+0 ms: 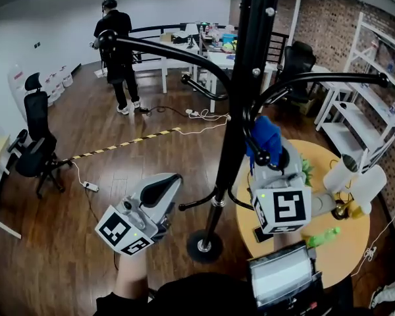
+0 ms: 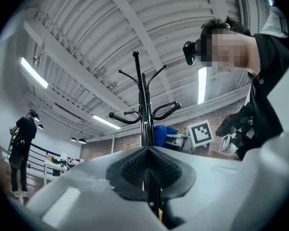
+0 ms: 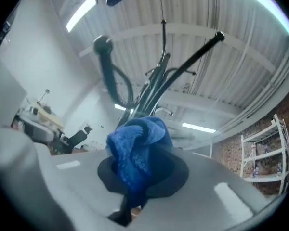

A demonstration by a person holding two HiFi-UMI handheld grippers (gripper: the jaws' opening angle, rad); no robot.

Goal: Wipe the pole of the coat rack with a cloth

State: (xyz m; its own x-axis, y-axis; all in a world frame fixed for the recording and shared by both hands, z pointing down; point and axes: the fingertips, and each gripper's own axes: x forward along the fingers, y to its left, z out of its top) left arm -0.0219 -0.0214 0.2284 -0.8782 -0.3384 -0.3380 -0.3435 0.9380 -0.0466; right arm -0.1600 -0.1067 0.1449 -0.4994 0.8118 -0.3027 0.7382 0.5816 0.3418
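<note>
My right claw (image 3: 137,179) is pinching the blue cloth (image 3: 137,148), which bunches up out of its pressed jaws in a thick wad and hides most of the dark pads. In the head view that claw (image 1: 271,150) points upward with the cloth (image 1: 266,133) held high, just beside the black pole of the coat rack (image 1: 240,110), on the pole's right side and among the lower curved hooks. I cannot tell whether the cloth actually touches the pole. My left claw (image 2: 147,150) has its ribbed pads pressed together at the tip with nothing between them. Beyond it the rack's pole (image 2: 143,105) rises with its hooks spreading out against the ribbed ceiling. From above, the left claw (image 1: 171,182) sits low, to the left of the pole and apart from it, near the short hook that juts from the lower collar. The rack's round base (image 1: 205,245) stands on the wooden floor (image 1: 85,124), just off the left edge of the round table (image 1: 345,259). A green bottle (image 1: 322,236) lies near that table's near edge. Far back, a person in black (image 1: 118,51) stands by white desks, and a black office chair (image 1: 36,143) sits toward the floor's left edge.
</note>
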